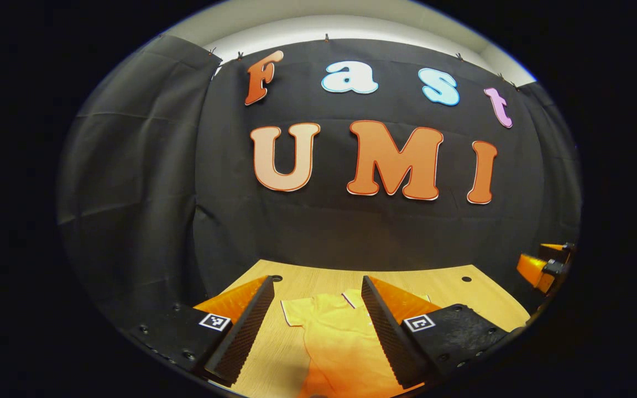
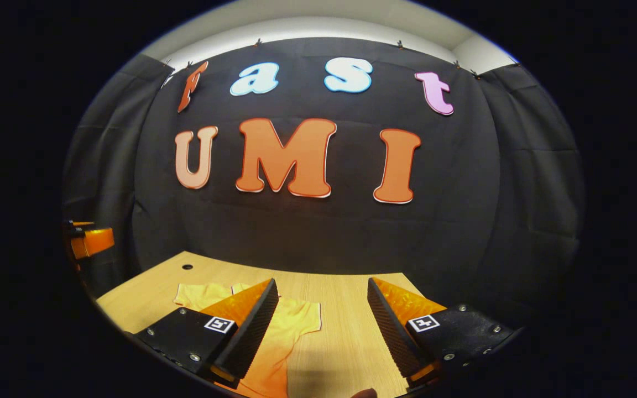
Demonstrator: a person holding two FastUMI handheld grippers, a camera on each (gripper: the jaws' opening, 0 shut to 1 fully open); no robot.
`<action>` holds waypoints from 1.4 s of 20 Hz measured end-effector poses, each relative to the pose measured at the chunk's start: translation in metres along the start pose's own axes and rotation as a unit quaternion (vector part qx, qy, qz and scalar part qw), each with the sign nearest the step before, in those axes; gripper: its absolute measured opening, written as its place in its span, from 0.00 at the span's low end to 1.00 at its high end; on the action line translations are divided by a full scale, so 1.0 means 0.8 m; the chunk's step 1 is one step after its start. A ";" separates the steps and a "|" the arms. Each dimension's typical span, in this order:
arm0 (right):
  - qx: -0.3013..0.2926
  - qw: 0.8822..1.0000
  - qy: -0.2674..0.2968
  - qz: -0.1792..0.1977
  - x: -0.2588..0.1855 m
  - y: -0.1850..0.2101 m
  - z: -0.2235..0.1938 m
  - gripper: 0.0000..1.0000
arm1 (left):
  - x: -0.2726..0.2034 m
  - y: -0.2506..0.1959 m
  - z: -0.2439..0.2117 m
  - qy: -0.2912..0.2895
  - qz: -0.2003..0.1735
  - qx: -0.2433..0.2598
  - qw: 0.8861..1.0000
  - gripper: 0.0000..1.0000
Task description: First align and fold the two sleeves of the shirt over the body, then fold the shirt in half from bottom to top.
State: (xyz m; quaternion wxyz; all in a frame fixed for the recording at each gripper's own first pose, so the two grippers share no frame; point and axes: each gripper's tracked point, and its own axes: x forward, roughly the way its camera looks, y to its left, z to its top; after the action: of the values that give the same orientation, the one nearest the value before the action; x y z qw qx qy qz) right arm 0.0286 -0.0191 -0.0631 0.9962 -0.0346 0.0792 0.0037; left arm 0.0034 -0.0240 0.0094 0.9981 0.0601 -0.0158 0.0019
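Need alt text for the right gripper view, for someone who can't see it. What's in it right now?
The right gripper hangs above the wooden table with its jaws wide open and nothing between them. A yellow shirt lies flat on the table, sleeves spread, partly behind the jaw on the view's left. The left gripper shows at the view's left edge, before the black cloth wall.

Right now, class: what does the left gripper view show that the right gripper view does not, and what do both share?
Left gripper view: the yellow shirt lies between the open left hand-held gripper's fingers; the right hand-held gripper sits at the right edge. Right gripper view: bare wooden table lies between that gripper's open fingers, the shirt off to the left. Shared: the shirt spread flat on the table, sleeves unfolded, before the black cloth wall.
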 end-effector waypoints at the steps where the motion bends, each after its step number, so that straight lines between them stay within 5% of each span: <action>1: -0.006 1.000 0.018 0.003 0.011 0.000 -0.011 0.98 | -0.002 0.000 0.002 -0.001 0.003 0.000 1.000 0.98; 9: -0.018 0.987 0.153 0.051 0.126 0.015 -0.104 0.96 | -0.039 0.025 0.013 -0.014 0.066 0.010 0.998 0.98; 16: -0.024 0.963 0.255 0.079 0.210 0.022 -0.159 0.91 | -0.053 0.030 0.009 -0.002 0.099 0.023 0.995 0.98; 22: -0.032 0.935 0.341 0.092 0.274 0.029 -0.210 0.91 | -0.047 0.030 -0.003 0.016 0.118 0.032 0.992 0.97; 26: -0.032 0.906 0.409 0.107 0.305 0.035 -0.251 0.92 | -0.030 0.019 -0.010 0.028 0.120 0.030 0.992 0.97; 28: -0.029 0.893 0.435 0.113 0.314 0.039 -0.269 0.82 | -0.023 0.015 -0.014 0.034 0.122 0.033 0.991 0.97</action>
State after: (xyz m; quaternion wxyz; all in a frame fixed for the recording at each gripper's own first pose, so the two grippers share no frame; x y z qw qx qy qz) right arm 0.2423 -0.0023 -0.3167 0.8534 -0.0523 0.5082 0.1034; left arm -0.0146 -0.0107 -0.0008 0.9877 0.0908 0.0113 0.1265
